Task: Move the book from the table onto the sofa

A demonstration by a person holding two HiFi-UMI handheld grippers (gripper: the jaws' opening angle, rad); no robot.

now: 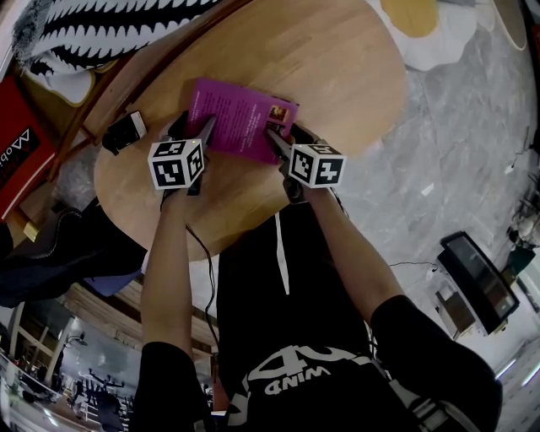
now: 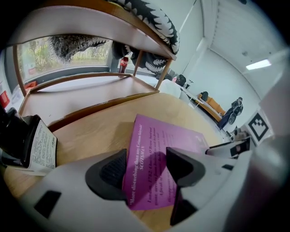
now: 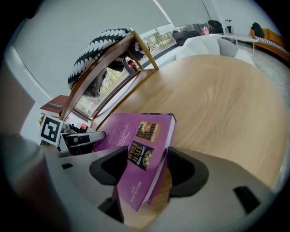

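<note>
Book: purple paperback, back cover up, on the round wooden table, left of centre and closer to the near edge. Both grippers work its near edge.

Right gripper: fingers narrowed onto the near right corner. In the right gripper view the book sits tilted across the gap of the right gripper, with this corner raised and table wood showing under it. Judged held.

Left gripper: the left gripper view shows the left gripper with fingers moderately apart, straddling the near left corner. The book looks flat there, and no clamping is evident.

Small dark box with a printed label: near the table's left edge, just beside the left gripper.

Striped cushion: on a wooden frame beyond the far left edge. Possibly the sofa, not certain.

Risks:
- One corner up and one flat means a lift now would twist the book or let it pivot out of the right fingers.
- A corner-only hold on a soft paperback may bend the cover or let it slip.
- Swinging left could knock the box.
</note>
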